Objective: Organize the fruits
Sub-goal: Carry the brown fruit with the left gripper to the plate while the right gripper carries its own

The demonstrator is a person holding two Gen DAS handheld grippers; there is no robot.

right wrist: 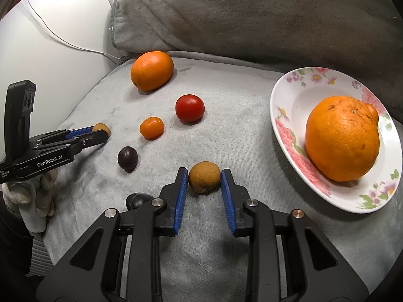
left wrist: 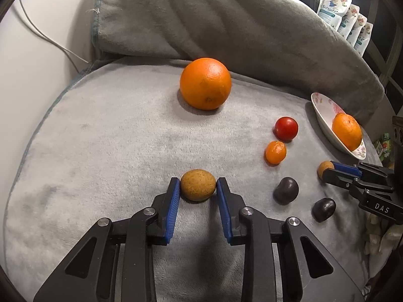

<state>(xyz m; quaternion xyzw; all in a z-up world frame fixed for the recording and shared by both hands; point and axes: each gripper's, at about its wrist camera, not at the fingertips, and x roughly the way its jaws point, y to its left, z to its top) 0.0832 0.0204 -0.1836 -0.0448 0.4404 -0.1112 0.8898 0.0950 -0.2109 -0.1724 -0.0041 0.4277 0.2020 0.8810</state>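
Both tongs clamped on brown fruits: left gripper (left wrist: 198, 187) mid-cushion, right gripper (right wrist: 204, 177) nearer the plate (right wrist: 284, 136) rightward.

Grey cushion (right wrist: 226, 138) carries fruits and floral plate (right wrist: 284, 105).

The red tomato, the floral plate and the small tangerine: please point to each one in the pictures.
red tomato (right wrist: 189, 108), right wrist view, middle of its skin.
floral plate (right wrist: 289, 125), right wrist view, its left rim.
small tangerine (left wrist: 275, 152), left wrist view, its centre.

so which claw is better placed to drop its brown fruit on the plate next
Right. The right claw grips a brown fruit just beside the plate; the left claw and its fruit sit farther away.
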